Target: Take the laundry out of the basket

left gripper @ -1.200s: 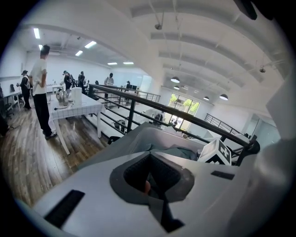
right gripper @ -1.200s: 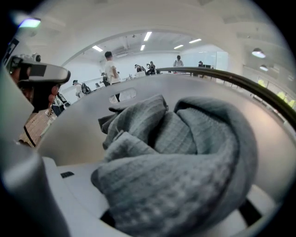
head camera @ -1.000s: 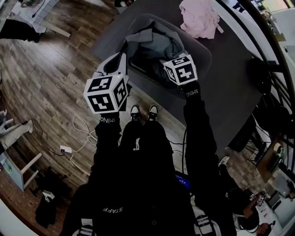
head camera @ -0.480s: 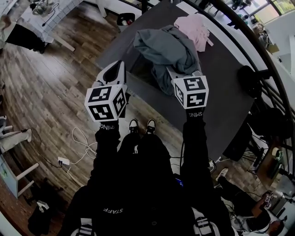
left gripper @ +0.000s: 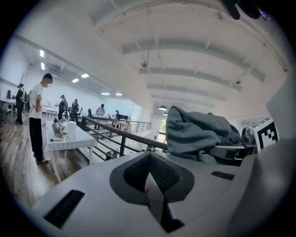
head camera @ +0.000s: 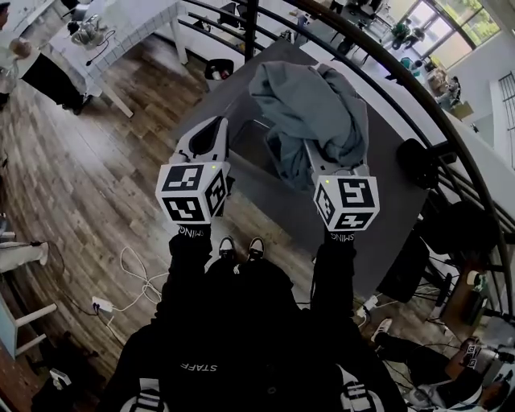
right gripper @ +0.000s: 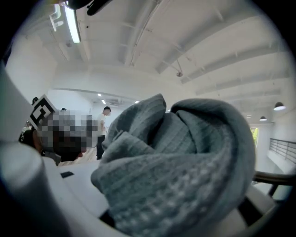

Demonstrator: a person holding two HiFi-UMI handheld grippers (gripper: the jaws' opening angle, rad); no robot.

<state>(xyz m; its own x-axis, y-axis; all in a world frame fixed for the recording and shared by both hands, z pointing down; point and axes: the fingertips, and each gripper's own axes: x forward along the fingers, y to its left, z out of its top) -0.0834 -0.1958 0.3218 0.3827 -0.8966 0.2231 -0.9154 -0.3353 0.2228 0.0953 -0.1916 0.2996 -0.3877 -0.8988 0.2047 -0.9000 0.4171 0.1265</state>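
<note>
My right gripper (head camera: pixel 322 165) is shut on a grey knitted garment (head camera: pixel 310 105) and holds it up in the air above the grey laundry basket (head camera: pixel 251 135). In the right gripper view the garment (right gripper: pixel 180 171) bulges between the jaws and hides the fingertips. My left gripper (head camera: pixel 211 127) hangs raised beside the basket's left edge, apart from the cloth. In the left gripper view its jaws (left gripper: pixel 149 185) meet with no cloth between them, and the lifted garment (left gripper: pixel 196 134) shows to the right. Most of the basket's inside is hidden behind the garment.
The basket stands on a dark table (head camera: pixel 394 201) near its front edge. A black railing (head camera: pixel 451 137) curves behind and to the right. A white table (head camera: pixel 129 24) with a person beside it stands at the far left. Cables (head camera: pixel 141 278) lie on the wooden floor by my feet.
The right gripper has risen with the grey garment, lifting it out of the basket. The left gripper rose too. The pink garment on the table has left the view.
</note>
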